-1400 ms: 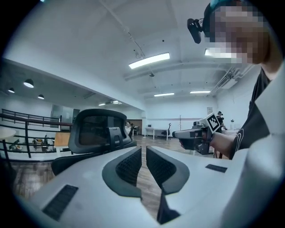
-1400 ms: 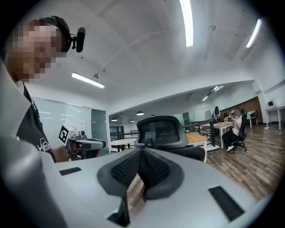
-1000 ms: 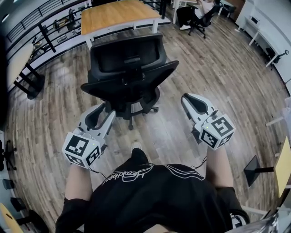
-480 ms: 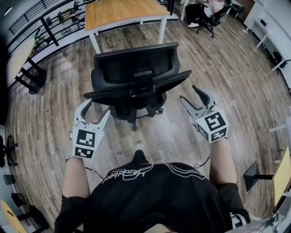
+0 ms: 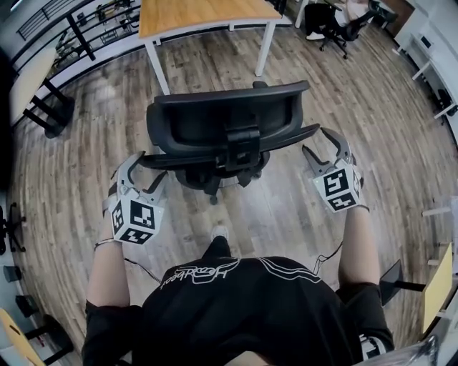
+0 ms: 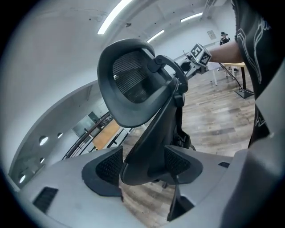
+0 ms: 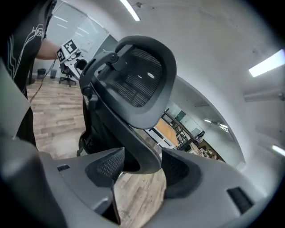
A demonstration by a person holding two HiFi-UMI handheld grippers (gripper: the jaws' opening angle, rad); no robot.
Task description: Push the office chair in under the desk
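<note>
Office chair (image 5: 229,129): on the wood floor, back toward the person, short of the wooden desk (image 5: 200,16); left gripper (image 5: 147,168), right gripper (image 5: 317,141): jaws wide, just been opening, a chair-frame edge between each pair, unclamped; step: taking hold; next: likely close both, push evenly forward.

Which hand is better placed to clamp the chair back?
Left, slightly: left tongs and right tongs have just been opening, each astride an edge of the black mesh office chair; the left edge sits deeper.
</note>
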